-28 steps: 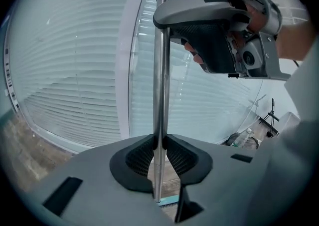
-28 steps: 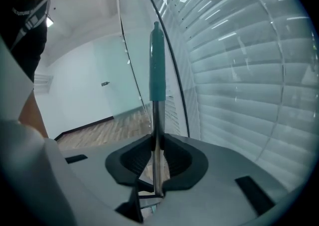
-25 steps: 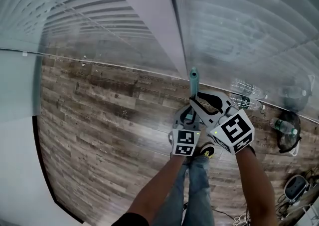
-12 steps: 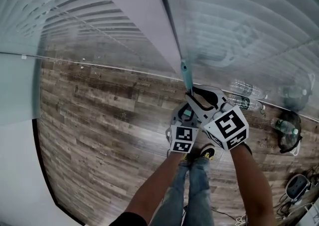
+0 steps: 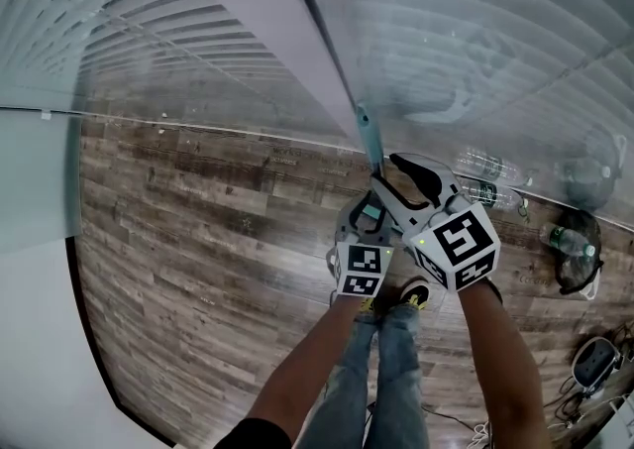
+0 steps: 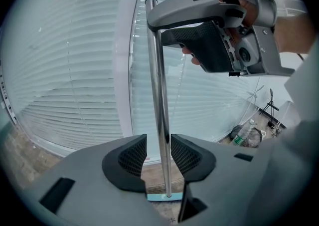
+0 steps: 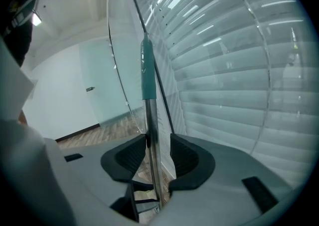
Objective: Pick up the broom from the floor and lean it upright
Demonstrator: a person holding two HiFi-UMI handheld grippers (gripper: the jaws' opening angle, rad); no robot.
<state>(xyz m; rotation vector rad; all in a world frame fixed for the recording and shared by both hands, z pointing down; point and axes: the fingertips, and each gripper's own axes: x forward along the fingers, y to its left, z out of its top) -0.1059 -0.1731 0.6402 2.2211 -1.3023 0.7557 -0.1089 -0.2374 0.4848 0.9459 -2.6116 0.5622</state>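
- Wood-look floor planks (image 5: 198,239) fill the left and middle of the head view. The white window post (image 5: 287,31) climbs to the upper centre, with blinds (image 5: 475,31) beside it.
- Just left of centre, the left gripper (image 5: 369,221) has just been opening its jaws. Its own view shows them spread, with the chrome pole between the pads and a gap on each side.
- At centre, the broom (image 5: 368,140) stands upright. Its teal tip now lies against the edge of the post, whereas a second ago it stood lower in the frame and clear of it. The pale blue broom head (image 6: 164,196) sits on the floor at the bottom of the left gripper view.
- Just right of the pole and higher up it, the right gripper (image 5: 404,187) has also just been opening. Its jaws are wide: the pole sits close against one pad with a clear gap to the other, so nothing is pinched.
- Far right, plastic bottles (image 5: 485,184) lie by the window base, well apart from the broom.
- Judgement: both tongs have let go and the broom seems to lean unaided, so the task looks nearly done. What remains is drawing both grippers back without nudging the pole.
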